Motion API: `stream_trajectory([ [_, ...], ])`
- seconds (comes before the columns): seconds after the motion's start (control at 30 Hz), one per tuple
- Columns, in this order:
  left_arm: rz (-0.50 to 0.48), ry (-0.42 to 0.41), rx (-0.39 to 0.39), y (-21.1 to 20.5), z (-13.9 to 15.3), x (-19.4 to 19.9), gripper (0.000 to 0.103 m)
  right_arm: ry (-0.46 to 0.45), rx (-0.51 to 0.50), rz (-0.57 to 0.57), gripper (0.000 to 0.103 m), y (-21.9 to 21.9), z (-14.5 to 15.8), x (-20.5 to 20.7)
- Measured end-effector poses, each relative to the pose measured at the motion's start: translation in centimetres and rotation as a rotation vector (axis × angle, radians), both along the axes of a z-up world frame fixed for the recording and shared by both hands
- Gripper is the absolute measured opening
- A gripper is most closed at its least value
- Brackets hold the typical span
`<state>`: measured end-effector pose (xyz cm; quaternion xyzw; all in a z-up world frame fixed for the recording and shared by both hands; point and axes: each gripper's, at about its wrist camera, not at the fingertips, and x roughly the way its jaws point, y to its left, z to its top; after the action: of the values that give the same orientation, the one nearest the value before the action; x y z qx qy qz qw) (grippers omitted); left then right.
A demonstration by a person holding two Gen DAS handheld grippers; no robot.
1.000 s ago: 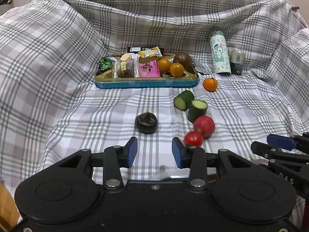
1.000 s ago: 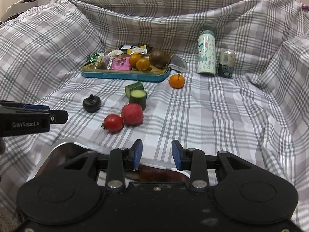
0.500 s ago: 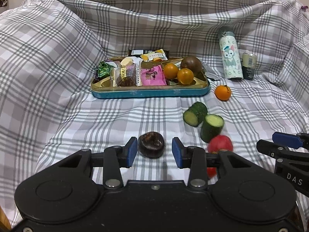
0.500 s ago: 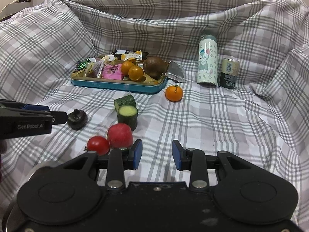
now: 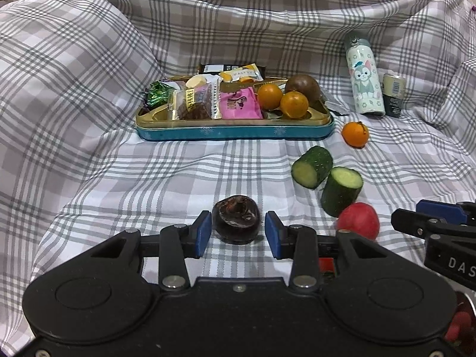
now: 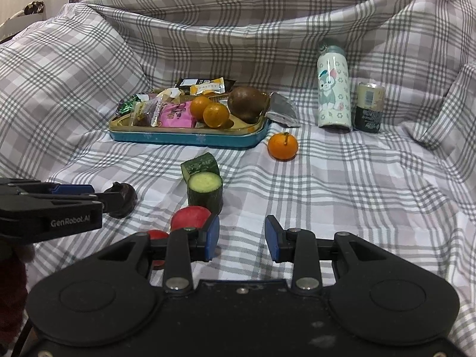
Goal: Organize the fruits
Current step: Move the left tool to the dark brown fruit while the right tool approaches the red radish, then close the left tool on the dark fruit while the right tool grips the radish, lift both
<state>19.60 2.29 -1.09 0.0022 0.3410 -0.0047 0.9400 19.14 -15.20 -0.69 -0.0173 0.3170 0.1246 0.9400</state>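
A dark, wrinkled round fruit (image 5: 236, 223) lies on the plaid cloth between the blue pads of my left gripper (image 5: 238, 233), with a small gap on each side; the jaws are open. My right gripper (image 6: 242, 238) is open and holds nothing; a red fruit (image 6: 190, 218) and a small tomato (image 6: 156, 235) sit just beyond its left finger. Two cucumber pieces (image 5: 312, 166) (image 5: 342, 189) and a loose orange (image 5: 355, 134) lie farther back. The teal and gold tray (image 5: 235, 132) holds two oranges (image 5: 269, 96), a brown fruit (image 5: 303, 84) and snack packets.
A cartoon-printed bottle (image 5: 364, 86) and a small can (image 5: 393, 95) stand at the back right. A foil wrapper (image 6: 281, 108) lies by the tray's right end. The plaid cloth (image 5: 74, 89) rises in folds on the left, back and right.
Both grippers have moved forward and a little down. The dark fruit, earlier ahead of the left fingers, now sits between them. The red fruits have come up beside the right gripper's left finger.
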Motion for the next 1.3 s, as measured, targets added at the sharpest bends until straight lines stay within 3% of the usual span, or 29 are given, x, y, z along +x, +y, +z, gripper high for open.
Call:
stream_trajectory([
  [0.6, 0.04, 0.082, -0.074, 1.1, -1.2, 2.2, 0.051, -0.006, 0.001, 0.058, 0.036, 1.2, -0.3, -0.2],
  [1.17, 0.069, 0.07, -0.076, 0.9, -1.3, 3.4, 0.051, 0.006, 0.003, 0.062, 0.037, 1.2, -0.5, -0.1],
  [1.3, 0.076, 0.057, -0.106, 1.5, -0.9, 3.2, 0.051, 0.006, 0.0, 0.063, 0.039, 1.4, -0.3, -0.1],
])
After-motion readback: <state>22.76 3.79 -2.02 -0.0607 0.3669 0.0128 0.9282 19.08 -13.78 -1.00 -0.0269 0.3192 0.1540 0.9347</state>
